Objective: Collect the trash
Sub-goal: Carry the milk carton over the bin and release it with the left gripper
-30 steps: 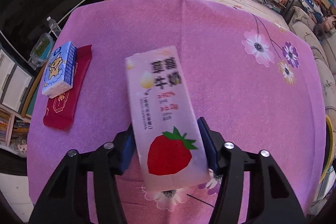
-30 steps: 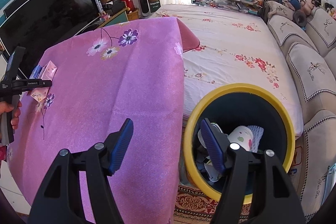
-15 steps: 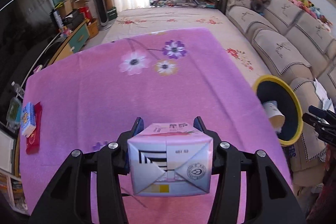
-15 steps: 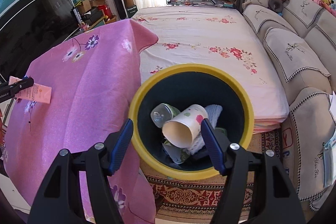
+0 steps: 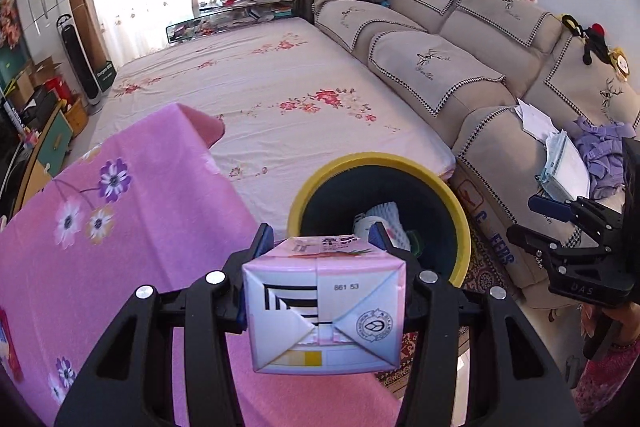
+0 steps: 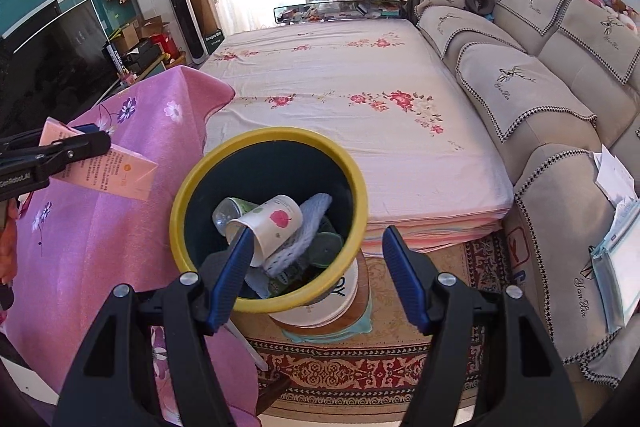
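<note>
The jaws of the left gripper (image 5: 322,241) clamp a pink milk carton (image 5: 324,303) — held in the air past the right edge of the pink-clothed tabletop (image 5: 120,227), just short of the yellow-rimmed trash bin (image 5: 384,163). The right gripper (image 6: 316,267) hangs over the bin's near rim — jaws wide apart, empty.
</note>
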`<action>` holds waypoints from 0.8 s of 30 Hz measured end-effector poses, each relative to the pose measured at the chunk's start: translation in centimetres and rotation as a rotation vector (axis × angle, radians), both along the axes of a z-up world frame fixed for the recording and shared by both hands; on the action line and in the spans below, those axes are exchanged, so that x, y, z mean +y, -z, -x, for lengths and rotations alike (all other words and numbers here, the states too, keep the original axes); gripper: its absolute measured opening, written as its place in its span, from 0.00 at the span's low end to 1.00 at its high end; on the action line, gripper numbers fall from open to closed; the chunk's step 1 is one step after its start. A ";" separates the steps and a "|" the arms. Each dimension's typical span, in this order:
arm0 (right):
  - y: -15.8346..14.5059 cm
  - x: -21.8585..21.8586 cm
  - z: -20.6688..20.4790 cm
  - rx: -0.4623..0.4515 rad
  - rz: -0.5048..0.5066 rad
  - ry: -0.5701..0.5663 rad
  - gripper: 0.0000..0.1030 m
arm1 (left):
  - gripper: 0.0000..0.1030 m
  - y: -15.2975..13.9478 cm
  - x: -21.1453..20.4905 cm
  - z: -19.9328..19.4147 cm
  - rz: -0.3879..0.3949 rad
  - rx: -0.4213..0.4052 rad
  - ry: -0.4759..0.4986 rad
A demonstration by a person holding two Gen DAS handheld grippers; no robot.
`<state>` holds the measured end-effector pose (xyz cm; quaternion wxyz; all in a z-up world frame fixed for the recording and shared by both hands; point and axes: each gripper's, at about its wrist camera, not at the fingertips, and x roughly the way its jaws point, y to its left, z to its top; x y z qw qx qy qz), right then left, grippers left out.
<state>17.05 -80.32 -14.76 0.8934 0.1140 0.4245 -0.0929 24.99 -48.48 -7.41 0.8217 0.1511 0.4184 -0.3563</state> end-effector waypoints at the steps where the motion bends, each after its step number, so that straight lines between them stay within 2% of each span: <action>1: 0.0 -0.4 0.1 0.001 -0.002 0.005 0.62 | 0.49 0.2 -1.2 -0.1 0.005 0.004 0.011; 3: 0.2 -0.9 0.3 0.006 -0.006 0.014 0.62 | 0.55 0.9 -3.4 -0.7 0.004 0.011 0.026; 6: 0.6 -1.4 0.4 0.014 -0.014 0.020 0.62 | 0.76 2.1 -5.4 -1.9 0.026 0.013 0.039; 7: 0.7 -1.5 0.4 0.016 -0.016 0.022 0.62 | 0.88 2.6 -5.7 -2.5 0.027 0.013 0.043; 11: 0.7 -0.7 0.6 0.016 -0.019 0.007 0.62 | 0.90 2.1 -4.3 -2.6 0.056 0.003 0.034; 13: 0.4 0.0 0.7 0.009 -0.024 -0.001 0.62 | 0.90 0.8 -1.8 -1.5 0.082 -0.038 0.020; 16: -0.1 1.8 1.3 -0.010 -0.033 -0.016 0.62 | 0.95 -1.4 3.8 1.0 0.098 -0.131 -0.026; 19: -0.9 4.2 2.0 -0.037 -0.042 -0.049 0.62 | 0.95 -3.5 10.0 3.6 0.116 -0.200 -0.092; 22: -2.2 7.2 2.9 -0.080 -0.047 -0.082 0.76 | 0.95 -4.6 16.4 6.1 0.112 -0.236 -0.173; 24: -3.1 9.5 3.6 -0.109 -0.043 -0.107 0.82 | 0.95 -4.9 20.8 7.6 0.126 -0.235 -0.234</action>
